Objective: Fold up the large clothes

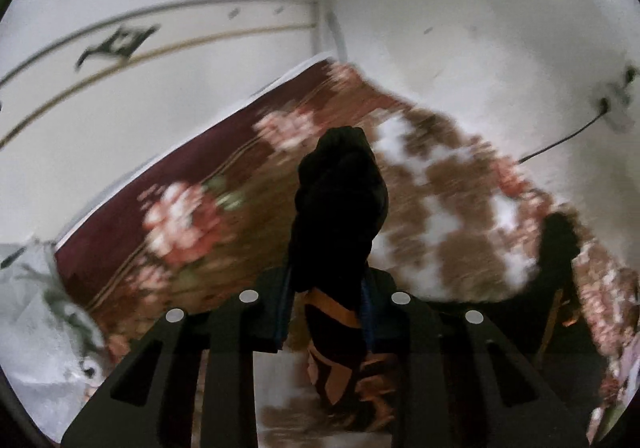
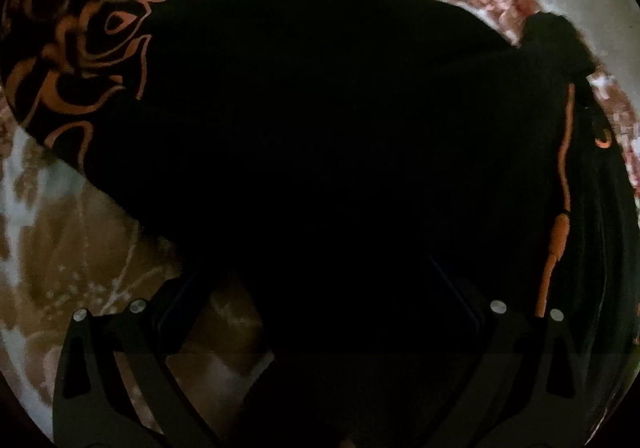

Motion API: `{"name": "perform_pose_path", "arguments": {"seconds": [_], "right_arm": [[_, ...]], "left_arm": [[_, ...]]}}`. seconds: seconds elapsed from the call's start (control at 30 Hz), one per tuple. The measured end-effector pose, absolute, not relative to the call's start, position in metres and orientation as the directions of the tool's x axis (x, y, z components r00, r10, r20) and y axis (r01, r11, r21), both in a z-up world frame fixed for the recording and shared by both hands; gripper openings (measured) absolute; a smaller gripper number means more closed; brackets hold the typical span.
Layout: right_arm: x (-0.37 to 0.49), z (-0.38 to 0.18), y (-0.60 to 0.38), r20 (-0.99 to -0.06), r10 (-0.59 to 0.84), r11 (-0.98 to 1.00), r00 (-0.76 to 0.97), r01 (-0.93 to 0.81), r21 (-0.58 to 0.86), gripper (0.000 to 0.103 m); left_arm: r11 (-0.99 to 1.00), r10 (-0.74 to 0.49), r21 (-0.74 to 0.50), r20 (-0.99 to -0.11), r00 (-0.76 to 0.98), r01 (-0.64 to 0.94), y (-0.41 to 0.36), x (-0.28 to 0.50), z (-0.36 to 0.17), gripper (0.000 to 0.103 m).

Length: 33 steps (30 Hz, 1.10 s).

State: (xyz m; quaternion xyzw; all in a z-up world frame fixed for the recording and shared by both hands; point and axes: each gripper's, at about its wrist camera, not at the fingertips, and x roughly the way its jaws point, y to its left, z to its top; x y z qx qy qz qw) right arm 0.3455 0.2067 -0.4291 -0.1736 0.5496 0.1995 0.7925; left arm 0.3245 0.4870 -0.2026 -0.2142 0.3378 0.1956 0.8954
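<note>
Clamping a bunched fold of the black garment, the left gripper holds it above a floral carpet, white walls behind. The right gripper is smothered by the same orange-patterned cloth; whether its jaws are closed cannot be told. A cable trails nearby.

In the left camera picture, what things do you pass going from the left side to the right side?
Crumpled white cloth → big pink flower on the carpet → black garment bunch held in the left hand-held gripper → second dark fabric lump → wall socket with a black cable.
</note>
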Motion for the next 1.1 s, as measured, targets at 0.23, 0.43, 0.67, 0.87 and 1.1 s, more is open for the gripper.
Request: {"name": "perform_pose_path", "arguments": {"seconds": [0.23, 0.43, 0.67, 0.87, 1.1], "right_arm": [[0.346, -0.415, 0.18, -0.936, 0.11, 0.879, 0.334, -0.473, -0.066, 0.099], [0.331, -0.423, 0.181, -0.922, 0.077, 0.822, 0.379, -0.548, -0.157, 0.098], [0.331, -0.42, 0.155, -0.934, 0.12, 0.82, 0.337, -0.564, -0.098, 0.098], [0.338, -0.418, 0.135, -0.94, 0.176, 0.829, 0.292, -0.559, -0.018, 0.098], [0.33, -0.419, 0.124, -0.941, 0.199, 0.826, 0.274, -0.564, 0.011, 0.098]], "left_arm": [[0.924, 0.097, -0.254, -0.57, 0.816, -0.287, 0.364, 0.389, -0.107, 0.026], [0.959, -0.006, -0.241, -0.535, 0.845, -0.147, 0.254, 0.433, -0.08, 0.026], [0.979, -0.113, -0.206, -0.55, 0.827, -0.003, 0.146, 0.453, -0.089, 0.026], [0.977, -0.175, -0.205, -0.59, 0.788, 0.063, 0.077, 0.467, -0.107, 0.026], [0.975, -0.218, -0.168, -0.62, 0.753, 0.145, -0.017, 0.472, -0.138, 0.026]]}}
